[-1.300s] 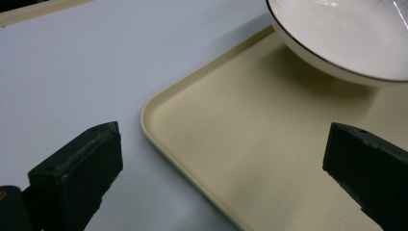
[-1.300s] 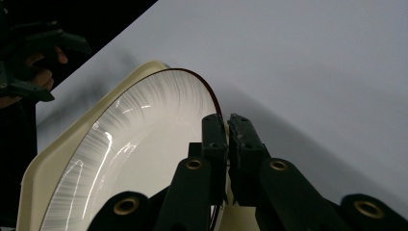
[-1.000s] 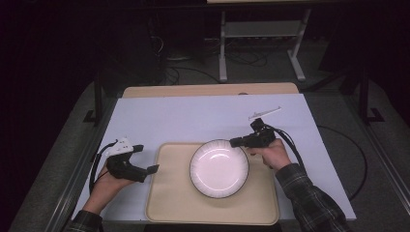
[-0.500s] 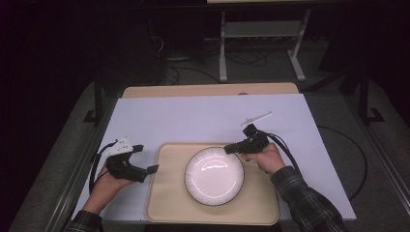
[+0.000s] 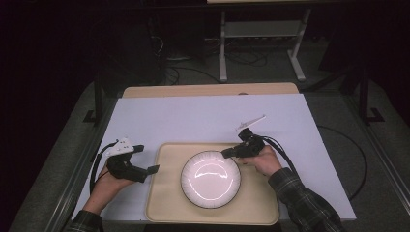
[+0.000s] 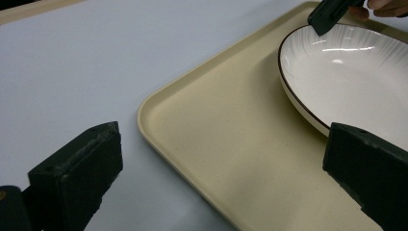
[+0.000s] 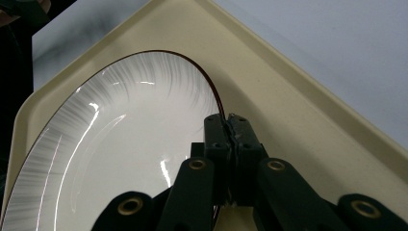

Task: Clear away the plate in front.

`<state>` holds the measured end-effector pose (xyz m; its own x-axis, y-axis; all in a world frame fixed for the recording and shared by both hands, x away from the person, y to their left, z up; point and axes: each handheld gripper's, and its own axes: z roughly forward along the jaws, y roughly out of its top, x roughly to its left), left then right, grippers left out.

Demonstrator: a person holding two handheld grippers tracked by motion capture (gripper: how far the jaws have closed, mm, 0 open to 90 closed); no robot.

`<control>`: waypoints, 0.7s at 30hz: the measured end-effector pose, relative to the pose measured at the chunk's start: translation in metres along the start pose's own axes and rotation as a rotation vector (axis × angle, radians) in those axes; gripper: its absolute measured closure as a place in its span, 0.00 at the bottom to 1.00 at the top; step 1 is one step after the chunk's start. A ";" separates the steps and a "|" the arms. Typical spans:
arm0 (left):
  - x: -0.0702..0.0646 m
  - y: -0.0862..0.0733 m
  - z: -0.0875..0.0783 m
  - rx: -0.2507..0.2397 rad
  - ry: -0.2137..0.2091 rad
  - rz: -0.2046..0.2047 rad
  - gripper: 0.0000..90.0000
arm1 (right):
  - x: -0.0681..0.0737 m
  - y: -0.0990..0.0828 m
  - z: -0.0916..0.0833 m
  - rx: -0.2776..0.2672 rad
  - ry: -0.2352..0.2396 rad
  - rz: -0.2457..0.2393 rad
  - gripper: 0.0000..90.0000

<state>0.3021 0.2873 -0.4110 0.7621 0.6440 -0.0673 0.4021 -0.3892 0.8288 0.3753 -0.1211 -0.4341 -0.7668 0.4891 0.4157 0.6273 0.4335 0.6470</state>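
Plate (image 5: pixel 210 179) now lies on the beige tray (image 5: pixel 164 203), nearer the tray's middle than a second ago, when it sat toward the far right corner. The right tool (image 5: pixel 226 154) is clamped on the plate's far right rim, the jaws pinched together on the thin dark edge, and has come toward the person with it. The plate looks close to its resting place, so letting go is probably the next step. The left tool (image 5: pixel 145 157) waits just left of the tray, jaws wide apart, holding nothing, on the white bench (image 5: pixel 203 116).
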 end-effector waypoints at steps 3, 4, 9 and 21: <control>0.000 0.000 0.000 -0.001 0.000 -0.003 0.00 | 0.000 0.000 0.002 0.004 0.003 0.000 0.97; 0.000 0.000 0.000 0.000 0.001 -0.002 0.00 | 0.000 0.000 0.002 0.004 0.004 0.000 0.97; 0.000 -0.001 0.000 0.004 -0.002 -0.002 0.00 | -0.002 -0.002 0.004 0.011 0.007 0.002 0.96; 0.001 -0.002 0.000 0.010 -0.004 0.000 0.00 | 0.004 0.001 -0.012 -0.060 -0.067 -0.077 0.60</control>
<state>0.3017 0.2884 -0.4127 0.7641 0.6414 -0.0696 0.4070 -0.3955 0.8234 0.3715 -0.1281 -0.4239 -0.8002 0.5068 0.3208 0.5562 0.4268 0.7131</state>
